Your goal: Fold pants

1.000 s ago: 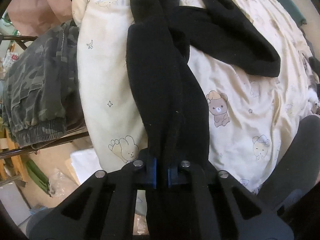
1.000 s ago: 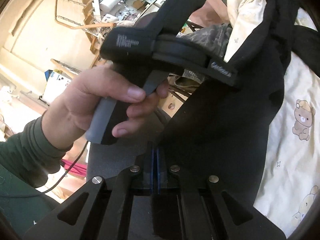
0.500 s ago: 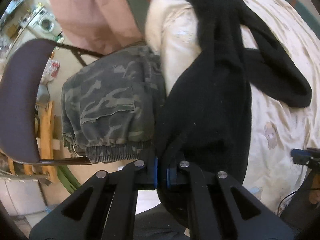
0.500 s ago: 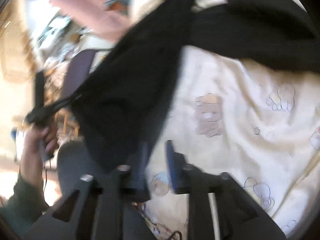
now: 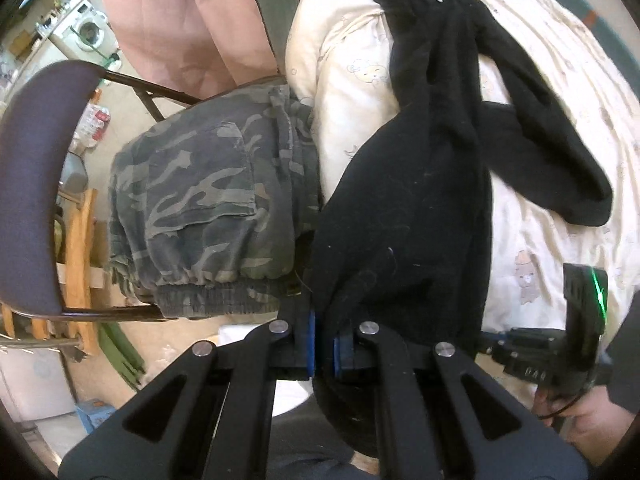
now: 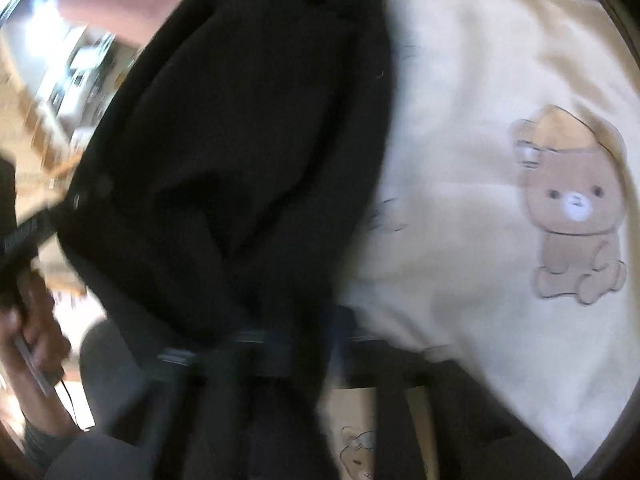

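Observation:
Black pants (image 5: 420,200) lie along the cream bear-print quilt (image 5: 560,200), waistband far, one leg bent off to the right. My left gripper (image 5: 324,344) is shut on the near end of the hanging leg, with fabric pinched between its blue pads. The right wrist view is blurred. There the same black pants (image 6: 240,160) fill the left and centre. The jaws of my right gripper (image 6: 312,336) are closing, with black cloth running down between the fingers. The right tool's body (image 5: 560,360) shows beside the pants.
Folded camouflage pants (image 5: 208,208) rest on a chair whose dark backrest (image 5: 32,184) stands at left. A pink curtain (image 5: 180,20) hangs behind. The quilt (image 6: 500,160) spreads to the right. A hand (image 6: 36,320) grips the left tool.
The left view swung from the bed toward the chair with the leg still pinched, then held still. The right gripper opened off the pants, dropped toward the quilt and closed on black cloth again.

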`<state>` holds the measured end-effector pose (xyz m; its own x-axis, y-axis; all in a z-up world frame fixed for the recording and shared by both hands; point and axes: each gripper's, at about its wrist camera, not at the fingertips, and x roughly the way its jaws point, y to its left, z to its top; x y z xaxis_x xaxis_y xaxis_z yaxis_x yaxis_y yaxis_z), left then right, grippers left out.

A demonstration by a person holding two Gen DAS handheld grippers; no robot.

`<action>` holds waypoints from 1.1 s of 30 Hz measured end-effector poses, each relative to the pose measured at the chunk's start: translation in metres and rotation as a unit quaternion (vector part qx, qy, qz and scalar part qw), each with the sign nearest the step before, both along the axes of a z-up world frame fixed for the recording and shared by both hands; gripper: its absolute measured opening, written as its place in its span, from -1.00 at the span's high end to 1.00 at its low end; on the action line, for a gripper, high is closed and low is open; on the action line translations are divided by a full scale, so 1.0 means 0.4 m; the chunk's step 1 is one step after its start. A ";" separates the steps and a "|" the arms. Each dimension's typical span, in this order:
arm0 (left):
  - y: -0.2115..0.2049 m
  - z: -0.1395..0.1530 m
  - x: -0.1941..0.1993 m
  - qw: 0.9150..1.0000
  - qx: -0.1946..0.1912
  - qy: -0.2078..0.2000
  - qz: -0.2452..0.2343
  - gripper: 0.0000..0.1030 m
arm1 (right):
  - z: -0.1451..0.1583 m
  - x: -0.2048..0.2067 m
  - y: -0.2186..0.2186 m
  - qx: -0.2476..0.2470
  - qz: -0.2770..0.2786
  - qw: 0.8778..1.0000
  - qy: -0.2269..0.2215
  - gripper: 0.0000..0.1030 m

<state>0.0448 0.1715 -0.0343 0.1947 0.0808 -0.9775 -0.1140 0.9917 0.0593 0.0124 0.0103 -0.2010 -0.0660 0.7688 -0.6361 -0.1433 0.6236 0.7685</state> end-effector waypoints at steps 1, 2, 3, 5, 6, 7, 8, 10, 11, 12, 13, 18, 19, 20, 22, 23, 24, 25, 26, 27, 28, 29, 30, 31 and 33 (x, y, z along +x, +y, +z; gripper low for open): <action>0.001 0.005 -0.003 1.000 -0.013 0.000 0.004 0.93 | 0.030 -0.006 -0.015 0.003 0.005 1.000 -0.019 0.96; 0.000 0.010 -0.006 1.000 -0.025 0.000 0.005 0.93 | 0.061 -0.011 -0.040 0.009 0.005 0.999 -0.034 0.97; -0.002 0.018 -0.011 0.999 -0.039 -0.001 0.005 0.92 | 0.093 -0.017 -0.068 0.015 0.003 0.999 -0.040 0.97; -0.008 0.039 -0.025 0.998 -0.058 -0.007 0.002 0.92 | 0.179 -0.030 -0.142 0.029 -0.003 0.997 -0.066 0.97; -0.014 0.051 -0.034 0.998 -0.063 -0.011 -0.004 0.92 | 0.223 -0.038 -0.180 0.033 -0.005 0.996 -0.081 0.97; -0.019 0.058 -0.041 0.998 -0.068 -0.012 -0.008 0.92 | 0.260 -0.043 -0.213 0.037 -0.007 0.995 -0.092 0.98; -0.022 0.062 -0.050 0.997 -0.075 -0.010 -0.010 0.92 | 0.305 -0.049 -0.251 0.044 -0.009 0.994 -0.103 0.97; -0.032 0.053 -0.066 0.995 -0.094 0.004 -0.010 0.92 | 0.385 -0.054 -0.324 0.045 -0.019 0.991 -0.123 0.97; -0.041 0.047 -0.070 0.995 -0.096 0.010 -0.017 0.92 | 0.412 -0.060 -0.344 0.047 -0.022 0.991 -0.125 0.97; -0.058 0.038 -0.074 0.996 -0.087 0.014 -0.030 0.92 | 0.429 -0.061 -0.371 0.040 -0.023 0.991 -0.122 0.97; -0.073 0.027 -0.076 0.996 -0.076 0.019 -0.040 0.92 | 0.427 -0.063 -0.379 0.033 -0.022 0.993 -0.115 0.97; -0.148 -0.088 -0.066 0.995 -0.025 0.069 -0.072 0.92 | 0.320 -0.042 -0.390 -0.025 -0.027 0.996 -0.084 0.98; -0.156 -0.110 -0.064 0.994 -0.017 0.078 -0.076 0.92 | 0.302 -0.036 -0.393 -0.034 -0.035 0.996 -0.075 0.98; -0.164 -0.137 -0.063 0.993 -0.015 0.093 -0.075 0.92 | 0.277 -0.032 -0.397 -0.042 -0.045 0.996 -0.068 0.98; -0.195 -0.189 -0.071 0.988 0.004 0.117 -0.096 0.92 | 0.230 -0.028 -0.405 -0.058 -0.056 0.995 -0.052 0.98; -0.209 -0.210 -0.078 0.986 0.016 0.127 -0.106 0.92 | 0.206 -0.028 -0.405 -0.060 -0.057 0.996 -0.036 0.98; -0.220 -0.225 -0.084 0.984 0.028 0.133 -0.113 0.92 | 0.182 -0.021 -0.394 -0.064 -0.050 0.997 -0.014 0.98; -0.231 -0.240 -0.089 0.982 0.042 0.140 -0.123 0.91 | 0.167 -0.024 -0.386 -0.080 -0.043 0.996 -0.012 0.97; -0.240 -0.250 -0.091 0.979 0.052 0.145 -0.131 0.90 | 0.161 -0.034 -0.385 -0.091 -0.037 0.995 -0.014 0.97; -0.244 -0.257 -0.091 0.979 0.057 0.147 -0.130 0.88 | 0.150 -0.037 -0.378 -0.101 -0.029 0.994 -0.008 0.97; -0.243 -0.261 -0.088 0.979 0.058 0.150 -0.124 0.86 | 0.141 -0.038 -0.375 -0.098 -0.025 0.995 0.000 0.97; -0.241 -0.266 -0.083 0.980 0.054 0.152 -0.115 0.85 | 0.125 -0.039 -0.373 -0.098 -0.020 0.995 0.013 0.94; -0.236 -0.270 -0.078 0.981 0.049 0.153 -0.105 0.84 | 0.123 -0.039 -0.373 -0.099 -0.020 0.995 0.017 0.88; -0.232 -0.272 -0.075 0.982 0.046 0.154 -0.097 0.84 | 0.125 -0.041 -0.374 -0.101 -0.020 0.995 0.017 0.88; -0.226 -0.270 -0.073 0.984 0.038 0.154 -0.086 0.25 | 0.119 -0.038 -0.378 -0.105 -0.028 0.994 0.024 0.87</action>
<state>0.0156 0.0812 -0.1424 -0.0920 0.1477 -0.9847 0.0892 0.9862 0.1396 -0.0027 -0.1411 -0.1534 -0.0619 0.6221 -0.7805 -0.0697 0.7774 0.6252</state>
